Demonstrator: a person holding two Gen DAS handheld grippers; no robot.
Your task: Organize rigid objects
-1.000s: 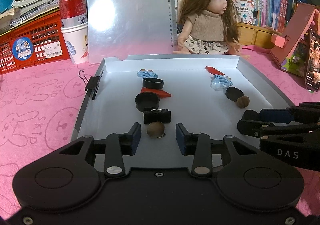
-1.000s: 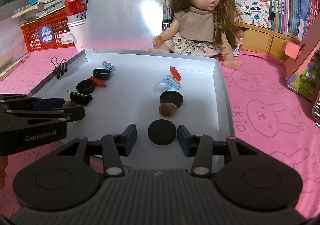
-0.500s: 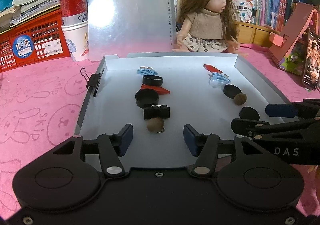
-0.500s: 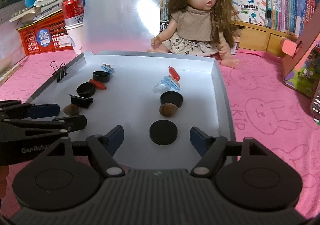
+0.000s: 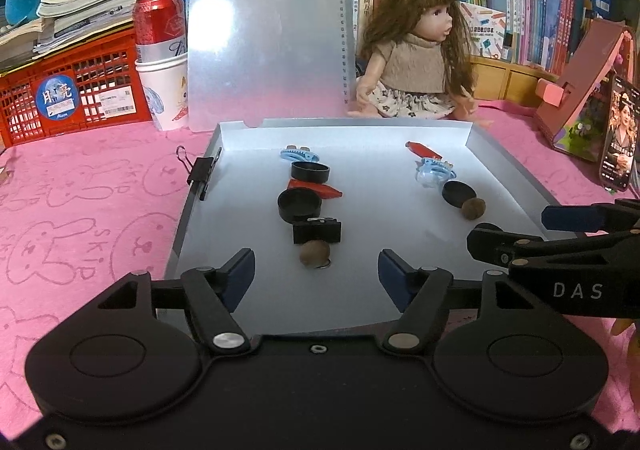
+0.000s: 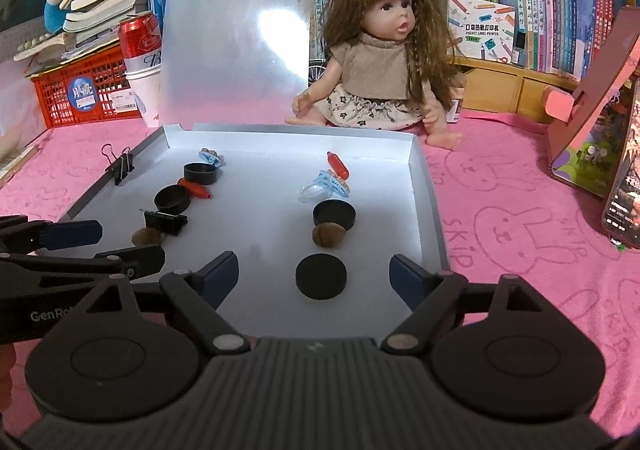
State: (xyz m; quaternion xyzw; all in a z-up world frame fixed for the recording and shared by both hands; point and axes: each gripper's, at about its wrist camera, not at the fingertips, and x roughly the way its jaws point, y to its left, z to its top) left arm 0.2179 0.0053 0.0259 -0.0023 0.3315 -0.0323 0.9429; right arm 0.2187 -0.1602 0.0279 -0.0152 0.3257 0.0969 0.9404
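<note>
Both grippers' jaws have just been opening. I read "DAS" on the right gripper [image 6: 314, 274], wide around the black disc [image 6: 321, 276], untouched; left gripper [image 5: 316, 276] gapes empty before the brown nut [image 5: 315, 255], tray's [image 5: 516, 186] near end.

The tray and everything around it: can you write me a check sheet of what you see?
Surface: white tray on a pink bunny cloth.
Job's things: two rows in the tray; left row ends with a brown nut, right row with a black disc.
Clutter: black clip on the tray's left rim.
Grippers: left gripper and right gripper open, jaws just widened; nut and disc lie untouched between them.
Cables: nothing seen.
Surroundings: doll, red can, red crate, books, phone.
</note>
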